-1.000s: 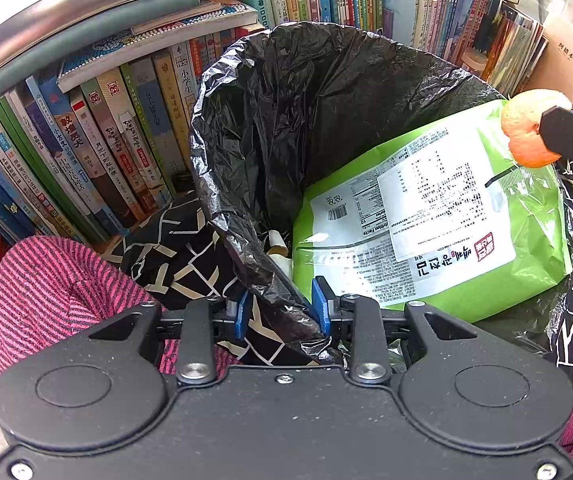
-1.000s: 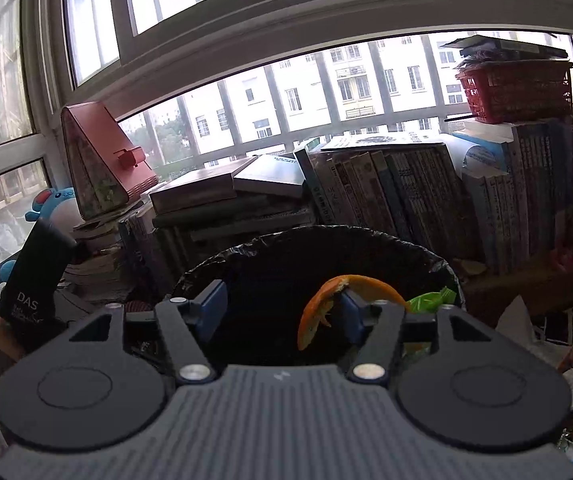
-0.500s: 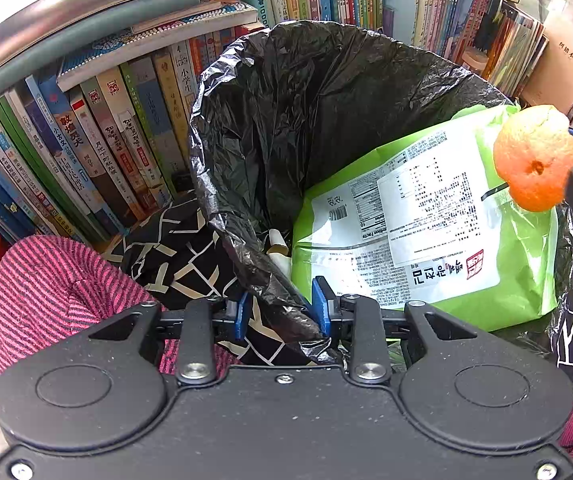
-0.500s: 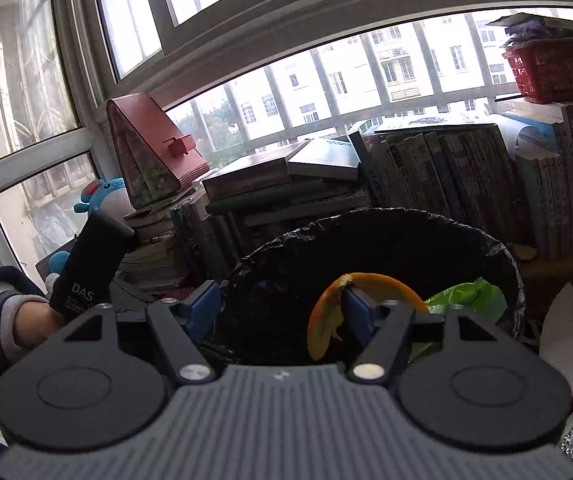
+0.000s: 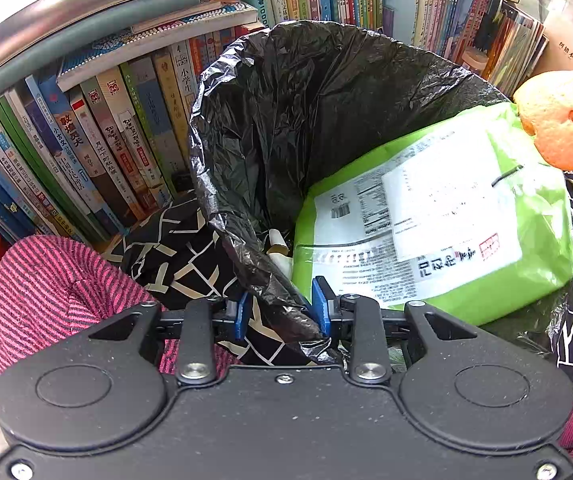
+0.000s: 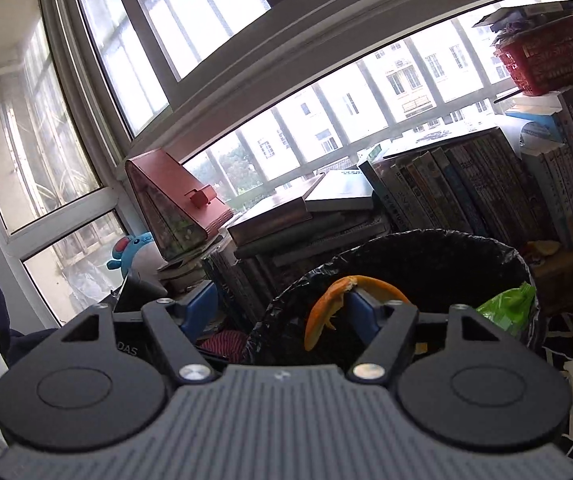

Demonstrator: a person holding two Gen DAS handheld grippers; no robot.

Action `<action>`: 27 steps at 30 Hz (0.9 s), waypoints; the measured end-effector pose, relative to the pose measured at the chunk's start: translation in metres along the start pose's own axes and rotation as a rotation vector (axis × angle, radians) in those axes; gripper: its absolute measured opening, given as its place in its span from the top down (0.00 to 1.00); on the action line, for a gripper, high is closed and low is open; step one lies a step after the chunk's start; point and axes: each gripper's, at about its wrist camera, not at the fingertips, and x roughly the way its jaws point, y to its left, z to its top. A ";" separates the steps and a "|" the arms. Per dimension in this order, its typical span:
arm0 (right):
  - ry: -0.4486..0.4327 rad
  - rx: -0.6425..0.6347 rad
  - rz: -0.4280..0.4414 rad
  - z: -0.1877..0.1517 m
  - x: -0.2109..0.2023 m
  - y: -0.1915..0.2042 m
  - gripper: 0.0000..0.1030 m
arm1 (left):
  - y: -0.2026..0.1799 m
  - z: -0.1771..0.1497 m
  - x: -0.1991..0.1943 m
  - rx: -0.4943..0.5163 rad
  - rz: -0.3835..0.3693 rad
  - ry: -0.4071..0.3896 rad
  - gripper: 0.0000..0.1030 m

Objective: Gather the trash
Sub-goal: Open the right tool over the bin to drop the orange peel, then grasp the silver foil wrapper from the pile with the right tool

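From the left wrist, the left claw (image 5: 282, 314) pinches the near rim of the black bag (image 5: 286, 120); ahead the bag's mouth gapes, books (image 5: 98, 152) crowding its far edge. A green packet (image 5: 438, 216) leans inside to the right, with the orange peel (image 5: 562, 120) above the right rim.

From the right wrist, the right claw (image 6: 282, 312) is spreading; the peel (image 6: 326, 308) clings to its right finger only, over the bag (image 6: 426, 272), well inside the rim.

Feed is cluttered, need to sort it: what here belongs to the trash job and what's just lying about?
Job: orange peel draped on right gripper, jaws opening; black bin bag, rim pinched by left gripper; green packet inside.
Lying about: books, plush toy, red basket.
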 end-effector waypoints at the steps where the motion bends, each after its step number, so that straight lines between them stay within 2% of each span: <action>1: 0.019 -0.013 -0.039 -0.001 0.004 0.000 0.21 | 0.000 0.000 0.000 0.000 0.001 0.000 0.71; 3: 0.066 -0.032 -0.104 -0.004 0.012 -0.001 0.21 | 0.000 0.000 0.000 0.000 0.000 0.000 0.71; 5: 0.109 -0.039 -0.119 -0.009 0.018 -0.002 0.21 | 0.000 0.000 0.000 0.001 0.000 0.000 0.71; 6: 0.124 -0.038 -0.106 -0.010 0.019 -0.002 0.21 | 0.000 0.000 0.000 0.000 0.000 0.000 0.71; 9: 0.128 -0.036 0.029 -0.011 0.014 0.004 0.18 | 0.000 0.000 0.000 0.000 0.000 0.000 0.71; 11: 0.116 -0.062 0.034 -0.009 0.010 0.010 0.15 | 0.000 0.000 0.000 0.000 0.000 0.000 0.71; 15: 0.105 -0.044 -0.031 -0.007 0.006 0.002 0.15 | 0.000 0.000 0.000 0.000 0.000 0.000 0.71; 21: 0.031 -0.044 -0.139 0.001 -0.007 -0.010 0.15 | 0.000 -0.001 0.000 0.000 0.000 0.000 0.71; 25: -0.048 -0.018 -0.273 0.005 -0.021 -0.027 0.13 | 0.000 -0.001 0.000 0.000 0.000 0.000 0.71; 27: -0.097 0.017 -0.372 0.007 -0.028 -0.041 0.12 | 0.000 -0.001 0.000 0.000 0.000 0.000 0.71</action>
